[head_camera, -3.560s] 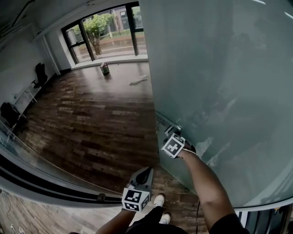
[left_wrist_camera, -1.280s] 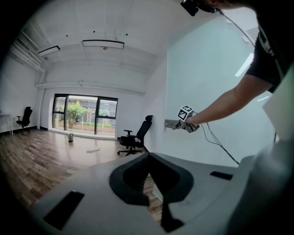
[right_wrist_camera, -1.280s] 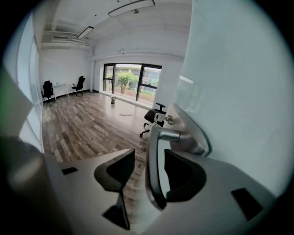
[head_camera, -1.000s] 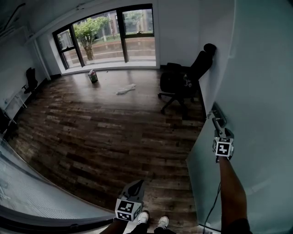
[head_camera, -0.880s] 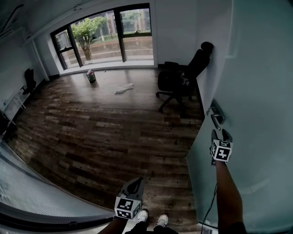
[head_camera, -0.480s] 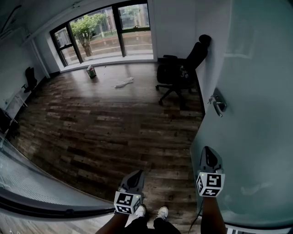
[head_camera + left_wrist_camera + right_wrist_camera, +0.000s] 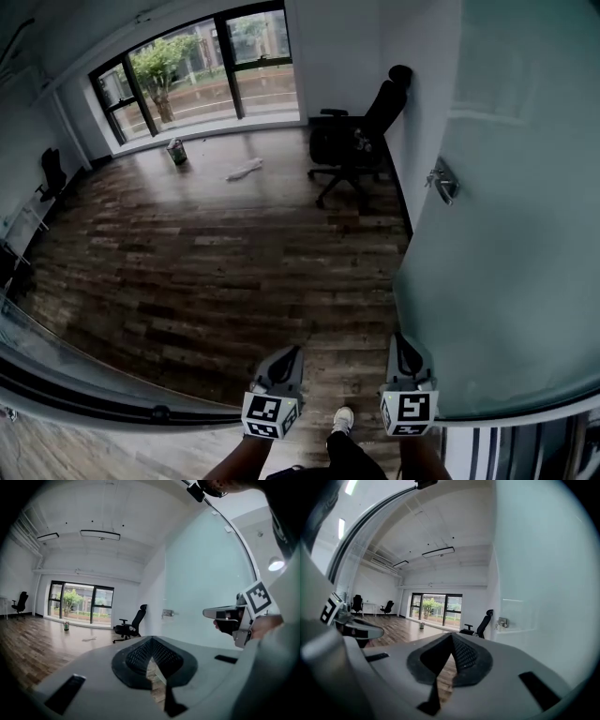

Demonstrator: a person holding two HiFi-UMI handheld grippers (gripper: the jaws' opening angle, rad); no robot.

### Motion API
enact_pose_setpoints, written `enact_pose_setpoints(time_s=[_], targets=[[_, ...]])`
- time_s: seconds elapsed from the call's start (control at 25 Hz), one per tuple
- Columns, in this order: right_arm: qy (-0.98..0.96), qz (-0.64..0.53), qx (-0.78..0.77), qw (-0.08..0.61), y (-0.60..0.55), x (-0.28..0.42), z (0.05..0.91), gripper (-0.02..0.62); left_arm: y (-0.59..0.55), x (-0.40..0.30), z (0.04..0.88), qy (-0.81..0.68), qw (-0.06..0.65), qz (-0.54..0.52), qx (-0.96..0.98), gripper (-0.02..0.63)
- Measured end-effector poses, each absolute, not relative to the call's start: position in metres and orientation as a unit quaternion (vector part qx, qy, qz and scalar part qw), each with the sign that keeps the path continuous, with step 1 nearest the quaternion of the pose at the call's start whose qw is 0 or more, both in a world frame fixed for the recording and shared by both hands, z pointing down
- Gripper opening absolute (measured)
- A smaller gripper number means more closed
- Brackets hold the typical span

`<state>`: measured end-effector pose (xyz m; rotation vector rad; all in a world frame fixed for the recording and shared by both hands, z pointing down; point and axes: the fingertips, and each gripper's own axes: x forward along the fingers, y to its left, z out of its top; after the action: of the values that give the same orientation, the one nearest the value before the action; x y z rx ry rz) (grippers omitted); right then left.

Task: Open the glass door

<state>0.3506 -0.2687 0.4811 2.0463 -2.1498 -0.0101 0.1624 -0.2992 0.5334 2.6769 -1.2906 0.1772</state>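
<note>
The frosted glass door [image 7: 506, 262] stands swung open along the right, with its metal handle [image 7: 443, 180] far ahead of both grippers. In the left gripper view the handle [image 7: 168, 613] is small and distant, and so is the handle [image 7: 502, 622] in the right gripper view. My right gripper [image 7: 400, 338] hovers low beside the door's near edge, apart from the glass. Its jaws have just been closing and are shut with nothing between them. My left gripper [image 7: 292, 352] hangs next to it over the wooden floor, shut and empty.
A black office chair [image 7: 352, 141] stands by the white wall past the door. A small can [image 7: 175, 150] and a white rag [image 7: 244, 169] lie near the big windows [image 7: 202, 66]. A curved door track [image 7: 94, 398] runs at lower left.
The right gripper let go of the door handle, drew back toward the person and closed its jaws. The left gripper shifted slightly. The door has swung wide open.
</note>
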Motion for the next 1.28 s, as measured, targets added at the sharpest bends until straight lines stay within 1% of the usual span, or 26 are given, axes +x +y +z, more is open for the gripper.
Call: enact_pose_setpoints(time_s=[0.32, 0.56, 0.8, 0.92, 1.28], targets=[[-0.730, 0.000, 0.679, 0.075, -0.141, 0.247, 0.475, 0.015, -0.190, 0.084, 0.518, -0.424, 0.064, 0.042, 0.902, 0.005], [-0.720, -0.018, 0.690, 0.065, -0.040, 0.198, 0.459, 0.015, -0.091, 0.040, 0.510, -0.416, 0.054, 0.034, 0.907, 0.005], [-0.709, -0.021, 0.702, 0.071, 0.033, 0.173, 0.462, 0.015, -0.015, 0.005, 0.517, -0.414, 0.055, 0.034, 0.908, 0.005], [-0.709, -0.019, 0.701, 0.074, 0.067, 0.167, 0.455, 0.015, 0.017, -0.007, 0.504, -0.420, 0.051, 0.032, 0.906, 0.005], [-0.723, -0.024, 0.688, 0.064, 0.151, 0.176, 0.455, 0.014, 0.102, -0.003, 0.490, -0.449, 0.040, 0.026, 0.892, 0.005]])
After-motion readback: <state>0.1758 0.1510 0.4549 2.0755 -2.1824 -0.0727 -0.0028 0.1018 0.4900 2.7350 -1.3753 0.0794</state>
